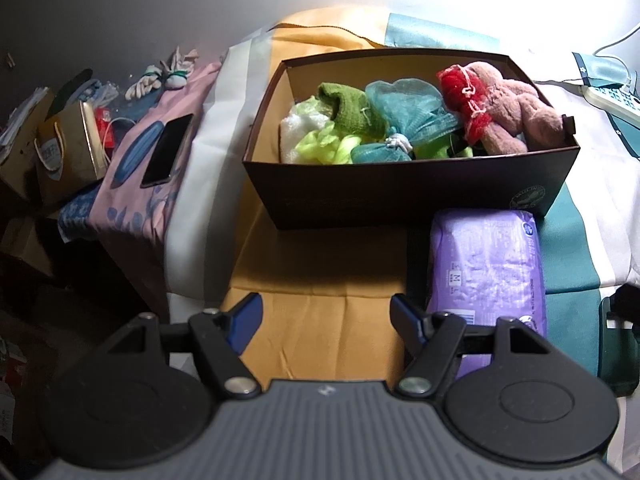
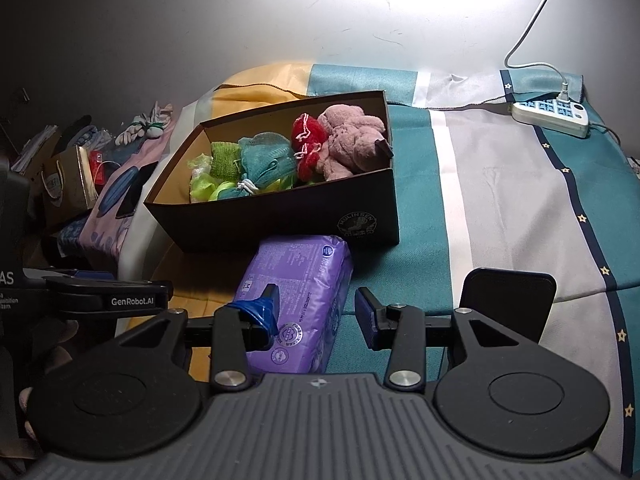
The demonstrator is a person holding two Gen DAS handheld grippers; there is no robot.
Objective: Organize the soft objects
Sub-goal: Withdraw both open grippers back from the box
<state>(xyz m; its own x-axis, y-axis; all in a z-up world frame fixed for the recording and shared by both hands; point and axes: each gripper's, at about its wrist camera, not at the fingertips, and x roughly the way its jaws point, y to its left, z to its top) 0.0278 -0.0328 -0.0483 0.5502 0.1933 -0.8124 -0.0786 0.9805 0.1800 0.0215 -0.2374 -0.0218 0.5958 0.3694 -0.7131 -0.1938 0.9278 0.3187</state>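
Note:
A dark brown box stands on the striped cloth. It holds a pink plush toy, a red mesh puff, a teal mesh puff, a green knit piece and yellow-green mesh. A purple soft pack lies in front of the box. My left gripper is open and empty over the yellow cloth, left of the pack. My right gripper is open around the pack's near end, not closed on it.
A black phone lies on a pink cloth at left, beside a gold paper bag and white gloves. A white power strip with a cable sits at the far right. The left gripper's body shows at left.

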